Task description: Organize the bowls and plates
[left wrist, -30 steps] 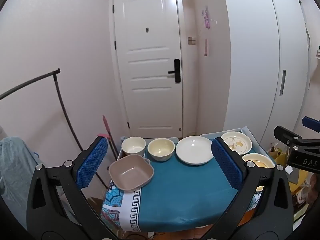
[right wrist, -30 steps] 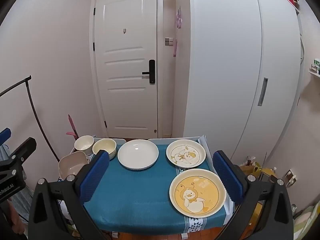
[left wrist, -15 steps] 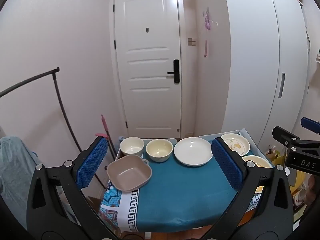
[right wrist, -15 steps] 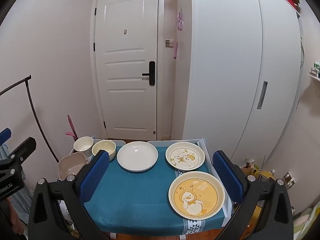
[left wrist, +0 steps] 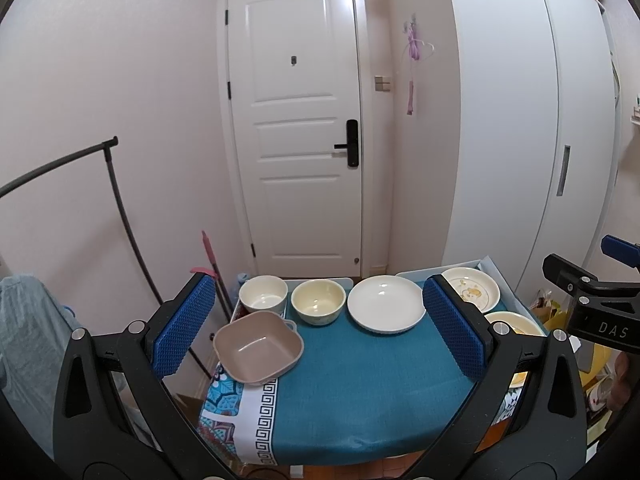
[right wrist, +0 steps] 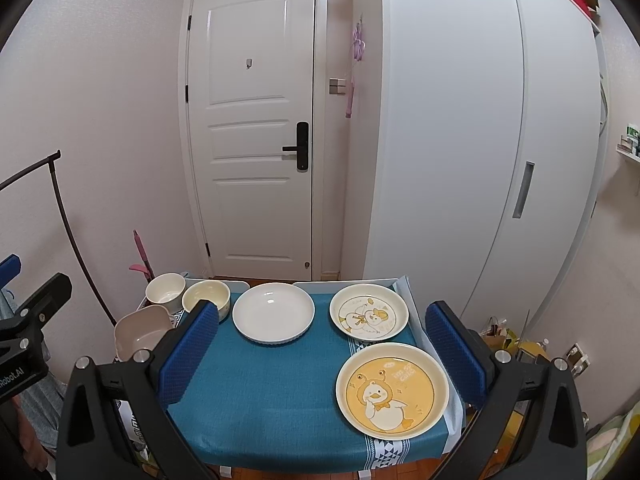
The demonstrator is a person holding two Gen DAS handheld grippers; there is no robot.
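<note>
A small table with a teal cloth (left wrist: 360, 392) (right wrist: 264, 392) holds the dishes. At its left stand a pink square bowl (left wrist: 258, 346) (right wrist: 140, 332), a white bowl (left wrist: 263, 297) (right wrist: 165, 294) and a cream bowl (left wrist: 318, 302) (right wrist: 207, 298). A plain white plate (left wrist: 386, 309) (right wrist: 273, 317) lies at the back middle. A small duck plate (left wrist: 476, 288) (right wrist: 369, 317) and a big yellow duck plate (right wrist: 392, 390) (left wrist: 516, 326) lie at the right. My left gripper (left wrist: 320, 332) and right gripper (right wrist: 322, 354) are both open and empty, held above the table's near side.
A white door (left wrist: 296, 140) and a white wardrobe (right wrist: 480, 140) stand behind the table. A black clothes rail (left wrist: 116, 200) and a pink-handled mop (left wrist: 210, 256) are at the left. Bags and clutter (right wrist: 516, 344) lie on the floor at the right.
Both grippers have drawn back and up a little, so the table looks slightly smaller and lower. Both stay open. No dish has moved.
</note>
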